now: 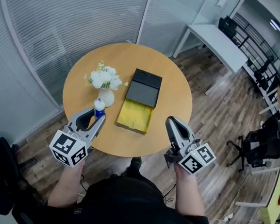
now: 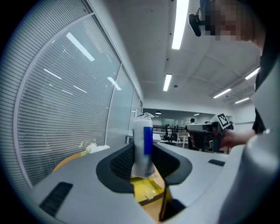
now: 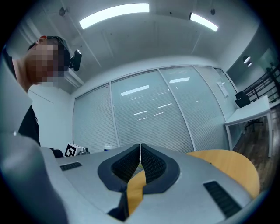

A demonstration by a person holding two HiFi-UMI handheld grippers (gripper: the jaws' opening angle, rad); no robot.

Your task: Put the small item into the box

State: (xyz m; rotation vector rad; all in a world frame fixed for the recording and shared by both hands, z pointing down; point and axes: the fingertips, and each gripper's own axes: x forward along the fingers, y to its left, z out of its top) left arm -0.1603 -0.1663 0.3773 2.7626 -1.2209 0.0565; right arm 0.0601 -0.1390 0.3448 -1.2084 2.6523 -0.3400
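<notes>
**Small bottle pinched in left jaws, not yet in box**

Left gripper [image 1: 97,116]: its 2 jaws pinch a small white bottle [image 1: 99,107] with a blue label, held upright at the near-left edge of the round desk [image 1: 175,95]. Right gripper [image 1: 172,121]: jaws pressed together with nothing between them, at the desk's near-right edge. Between the 2 grippers and farther in lies the box [image 1: 135,116], open and yellow inside, with a black lid [image 1: 144,87] over its far end. Bottle and box are apart. Just beyond the bottle stands 1 vase [image 1: 105,97] of white flowers.
</notes>
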